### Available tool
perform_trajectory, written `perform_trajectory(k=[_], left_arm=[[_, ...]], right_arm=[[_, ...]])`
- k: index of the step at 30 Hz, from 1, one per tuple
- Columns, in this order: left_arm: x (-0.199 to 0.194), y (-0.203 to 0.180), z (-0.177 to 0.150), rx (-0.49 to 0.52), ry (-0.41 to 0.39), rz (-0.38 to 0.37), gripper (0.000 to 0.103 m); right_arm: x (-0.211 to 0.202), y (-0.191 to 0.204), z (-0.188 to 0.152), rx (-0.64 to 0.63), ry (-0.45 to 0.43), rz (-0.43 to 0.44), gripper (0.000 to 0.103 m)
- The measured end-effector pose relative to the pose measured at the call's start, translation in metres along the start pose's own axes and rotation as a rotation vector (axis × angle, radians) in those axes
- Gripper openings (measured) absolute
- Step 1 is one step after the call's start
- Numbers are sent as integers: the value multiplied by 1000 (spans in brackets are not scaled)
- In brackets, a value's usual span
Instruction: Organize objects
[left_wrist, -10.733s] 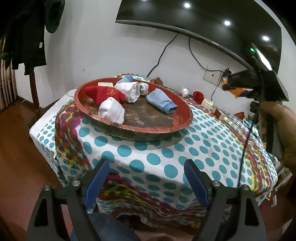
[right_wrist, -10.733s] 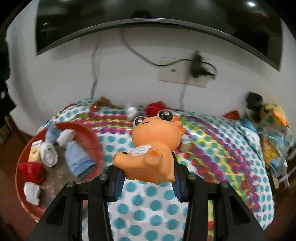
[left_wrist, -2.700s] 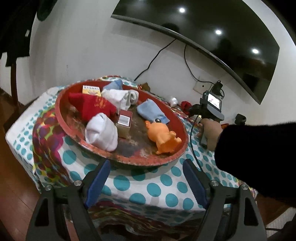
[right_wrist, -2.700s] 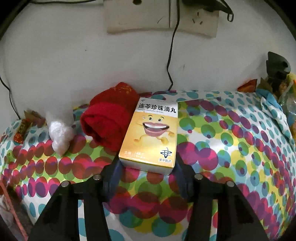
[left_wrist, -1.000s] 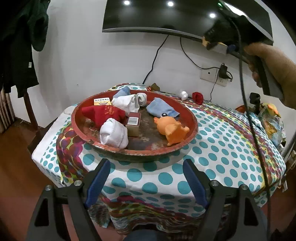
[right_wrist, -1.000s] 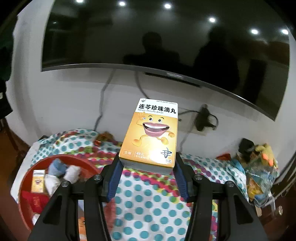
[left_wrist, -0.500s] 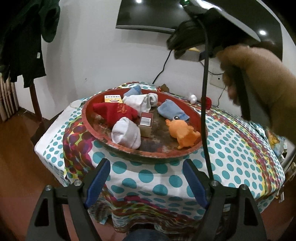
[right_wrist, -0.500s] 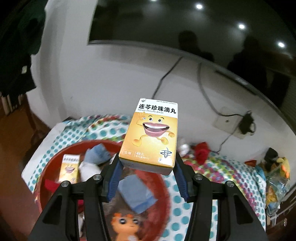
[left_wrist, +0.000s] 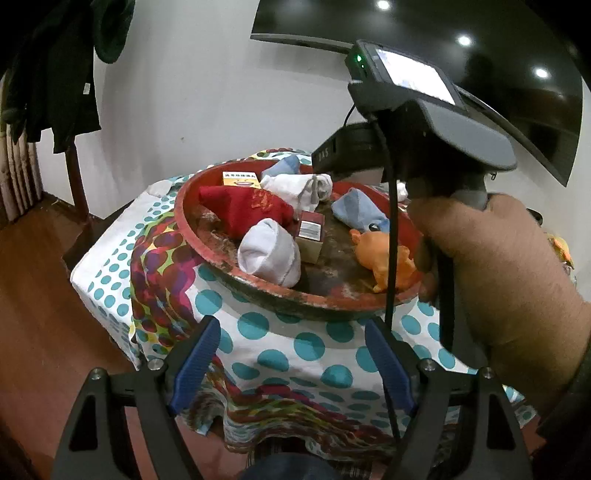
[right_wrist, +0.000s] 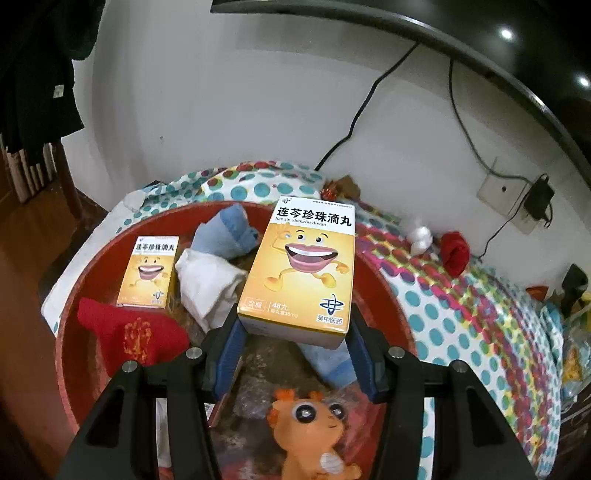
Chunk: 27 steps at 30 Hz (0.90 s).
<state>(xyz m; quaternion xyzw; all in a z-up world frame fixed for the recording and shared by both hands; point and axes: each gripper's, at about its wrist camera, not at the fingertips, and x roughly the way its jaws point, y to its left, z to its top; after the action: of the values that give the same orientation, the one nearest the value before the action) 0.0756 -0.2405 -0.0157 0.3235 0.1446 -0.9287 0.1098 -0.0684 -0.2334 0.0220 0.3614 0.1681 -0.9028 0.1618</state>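
Observation:
My right gripper (right_wrist: 295, 354) is shut on a yellow medicine box (right_wrist: 301, 269) and holds it above the round red tray (right_wrist: 70, 325). In the tray lie a second yellow box (right_wrist: 149, 271), a red sock (right_wrist: 129, 338), a white sock (right_wrist: 207, 284), a blue sock (right_wrist: 225, 232) and an orange toy (right_wrist: 314, 432). My left gripper (left_wrist: 295, 354) is open and empty, low in front of the table, short of the tray (left_wrist: 207, 254). The right gripper's body (left_wrist: 424, 122) and the hand on it hide the tray's right side in the left wrist view.
The table wears a dotted cloth (right_wrist: 461, 314). A red sock (right_wrist: 454, 253) and a white ball (right_wrist: 421, 236) lie on it near the wall. A socket with a charger (right_wrist: 517, 199) is behind. Dark clothes (left_wrist: 55, 74) hang at the left. A small brown box (left_wrist: 310, 240) stands in the tray.
My right gripper has carried the yellow box from high over the table down and left, over the tray. My left gripper has stayed nearly still.

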Motion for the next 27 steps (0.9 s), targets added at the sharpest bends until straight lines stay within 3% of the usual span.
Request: perform_trajectory(k=[9,11,12,14,16,19,21,27], left_arm=[[2,4,2,-10,-3,21,83],[-1,5,4,-13,-29,24,83],[-6,7,6,-15,-55,23,83],[-22,9,12,-17,-137,31,83],[-39,10,20,-10,-199,46,85],[-77,11,40,-2,-322,75,93],[-95,9,49,3,-373,131,103],[-134,-8,57,87,-364,207,103]], right_arm=[[16,5,-7,6,42,21,52],[12,4,-5,1,65,17,55],[0,0,0,9,32,14,56],[-42,-17,21,59,-86,7,68],[-83,-31,43,71,-193,-19,102],[-136,-42,57,57,-285,-59,103],[-148,-48,48,76,-273,-69,103],[-151,-53,-22,86,-237,-92,103]])
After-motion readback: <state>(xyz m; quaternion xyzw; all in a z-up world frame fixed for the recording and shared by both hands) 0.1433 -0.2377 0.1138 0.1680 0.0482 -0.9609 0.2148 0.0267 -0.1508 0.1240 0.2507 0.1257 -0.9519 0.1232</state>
